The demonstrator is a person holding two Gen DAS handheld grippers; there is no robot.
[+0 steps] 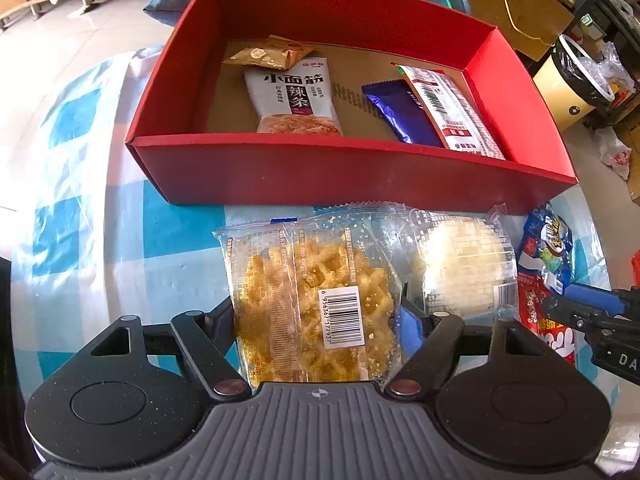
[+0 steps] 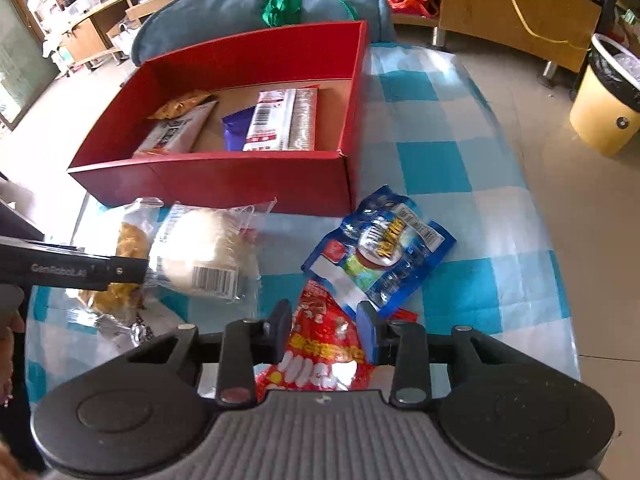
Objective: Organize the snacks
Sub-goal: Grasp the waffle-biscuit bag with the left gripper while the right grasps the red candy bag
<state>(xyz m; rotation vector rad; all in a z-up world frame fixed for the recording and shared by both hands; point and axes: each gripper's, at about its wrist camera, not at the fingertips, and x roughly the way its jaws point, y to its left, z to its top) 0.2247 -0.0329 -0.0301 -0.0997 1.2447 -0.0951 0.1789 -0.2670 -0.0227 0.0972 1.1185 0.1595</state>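
1. Right gripper (image 2: pixel 326 334) stands narrowed around a red snack packet (image 2: pixel 320 354) near the table's (image 2: pixel 460 160) front edge; both pads appear to press its sides.
2. Left gripper (image 1: pixel 316 320), about half open, straddles a clear bag of yellow waffle snack (image 1: pixel 312 304); contact cannot be told.
3. Beside them lie a white cake packet (image 1: pixel 466 268) and a blue pouch (image 2: pixel 384 252).
4. Judged step: picking up; next, each packet needs lifting over the red box's (image 1: pixel 340 172) near wall, where four snacks already lie.
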